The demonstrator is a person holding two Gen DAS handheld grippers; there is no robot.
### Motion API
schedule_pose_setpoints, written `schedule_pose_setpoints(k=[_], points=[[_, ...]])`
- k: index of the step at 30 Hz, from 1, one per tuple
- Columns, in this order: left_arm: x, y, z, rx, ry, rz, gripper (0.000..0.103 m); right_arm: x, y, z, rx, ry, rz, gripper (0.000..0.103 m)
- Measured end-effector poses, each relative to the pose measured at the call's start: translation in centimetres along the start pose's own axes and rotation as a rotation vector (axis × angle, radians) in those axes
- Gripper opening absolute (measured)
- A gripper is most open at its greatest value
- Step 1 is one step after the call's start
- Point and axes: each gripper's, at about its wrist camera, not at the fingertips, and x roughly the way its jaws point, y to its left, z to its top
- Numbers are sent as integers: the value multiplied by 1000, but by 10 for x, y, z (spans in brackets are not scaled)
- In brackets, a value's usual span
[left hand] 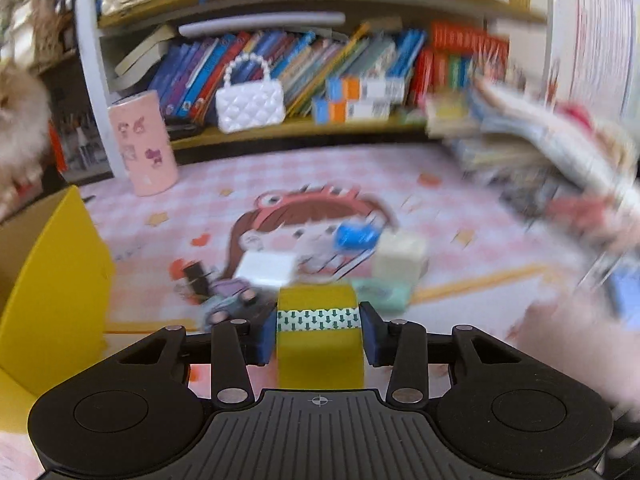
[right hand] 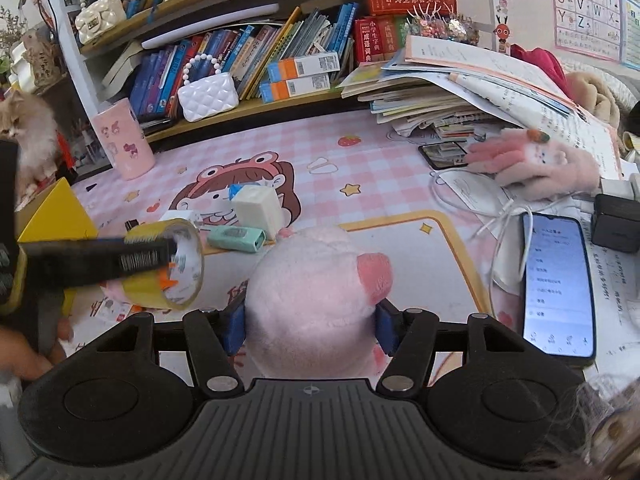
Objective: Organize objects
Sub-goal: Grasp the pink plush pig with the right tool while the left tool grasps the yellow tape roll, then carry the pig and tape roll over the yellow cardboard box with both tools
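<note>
The left gripper (left hand: 319, 326) pinches a yellow tape roll (left hand: 319, 332). The right gripper (right hand: 311, 326) pinches a pink plush (right hand: 316, 300) above the tabletop (right hand: 400, 184).

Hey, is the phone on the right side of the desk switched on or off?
On. The phone lies face up beside the white cable, and its screen is lit, showing a pale page with lines of text.

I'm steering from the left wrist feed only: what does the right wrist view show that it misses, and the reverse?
Only the right wrist view shows the right gripper shut on the pink plush toy, plus the lit phone and pink glove. Only the left wrist view shows the left gripper with its pads pressed on the tape roll's sides. Both share the yellow tape roll, pink cup and white handbag.
</note>
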Motion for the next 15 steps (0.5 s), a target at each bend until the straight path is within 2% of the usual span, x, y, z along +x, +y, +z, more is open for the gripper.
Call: schedule_pose_setpoints(k=[4, 9, 12, 15], points=[[-3, 7, -7, -150, 14, -153, 39, -2, -2, -4, 14, 9, -20, 58], [-11, 21, -26, -287, 15, -319, 39, -10, -3, -12, 29, 20, -56, 58], [-19, 25, -29, -316, -14, -405, 39, -15, 1, -19, 41, 26, -73, 58], [-31, 25, -27, -297, -42, -433, 39, -20, 4, -23, 55, 24, -86, 58]])
